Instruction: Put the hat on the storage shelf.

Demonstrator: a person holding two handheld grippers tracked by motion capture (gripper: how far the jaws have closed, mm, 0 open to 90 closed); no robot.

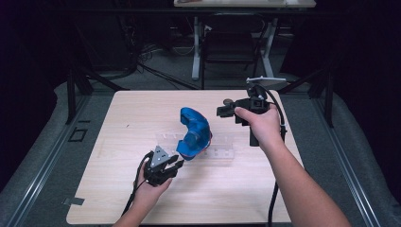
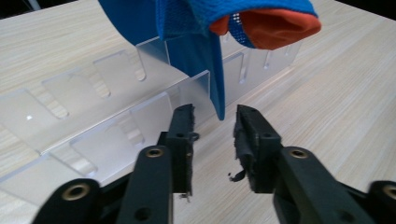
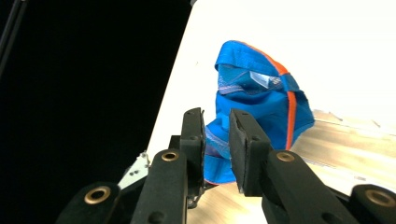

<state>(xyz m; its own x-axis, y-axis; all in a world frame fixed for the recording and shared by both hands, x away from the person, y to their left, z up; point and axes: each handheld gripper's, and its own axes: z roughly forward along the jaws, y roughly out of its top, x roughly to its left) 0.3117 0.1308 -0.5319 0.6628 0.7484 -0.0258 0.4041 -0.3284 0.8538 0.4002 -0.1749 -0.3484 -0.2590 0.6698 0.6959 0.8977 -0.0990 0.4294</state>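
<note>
At the left, the left gripper (image 1: 165, 165) is held low over the table (image 1: 118, 198), its jaws parted and empty just short of the blue cap (image 1: 194, 132), as if lined up to take its hanging brim. The cap is perched on the clear slotted rack (image 2: 107, 121) at mid-table. Farther right, the right gripper (image 1: 226, 110) is raised clear, jaws slightly apart, nothing gripped.
</note>
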